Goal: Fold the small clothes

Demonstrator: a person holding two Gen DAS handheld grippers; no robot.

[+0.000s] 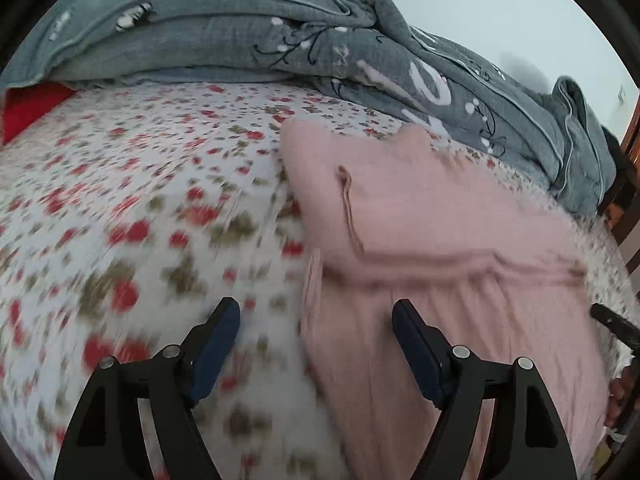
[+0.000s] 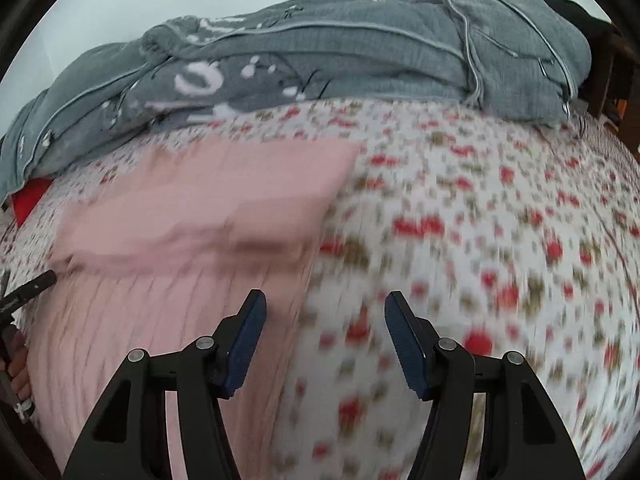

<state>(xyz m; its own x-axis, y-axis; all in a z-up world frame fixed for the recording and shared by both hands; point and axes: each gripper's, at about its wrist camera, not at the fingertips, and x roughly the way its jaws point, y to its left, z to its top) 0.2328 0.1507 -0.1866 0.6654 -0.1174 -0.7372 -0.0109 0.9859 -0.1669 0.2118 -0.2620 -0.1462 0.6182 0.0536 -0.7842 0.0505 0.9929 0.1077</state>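
A pink garment (image 1: pixel 432 220) lies on the flowered bed sheet (image 1: pixel 140 200), its far part doubled back over the near part along a crosswise fold. A drawstring (image 1: pixel 350 208) trails over it. My left gripper (image 1: pixel 316 312) hangs open over the garment's left edge, with nothing between its fingers. In the right wrist view the same pink garment (image 2: pixel 192 248) lies at the left. My right gripper (image 2: pixel 325 304) is open above its right edge, and nothing is held there either. Both views are blurred.
A rumpled grey quilt (image 1: pixel 248 36) with white print is piled along the far side of the bed, also seen as the grey quilt (image 2: pixel 340 60). A red cloth (image 1: pixel 28 108) shows at the far left. The other gripper's tip (image 1: pixel 612 320) enters at the right.
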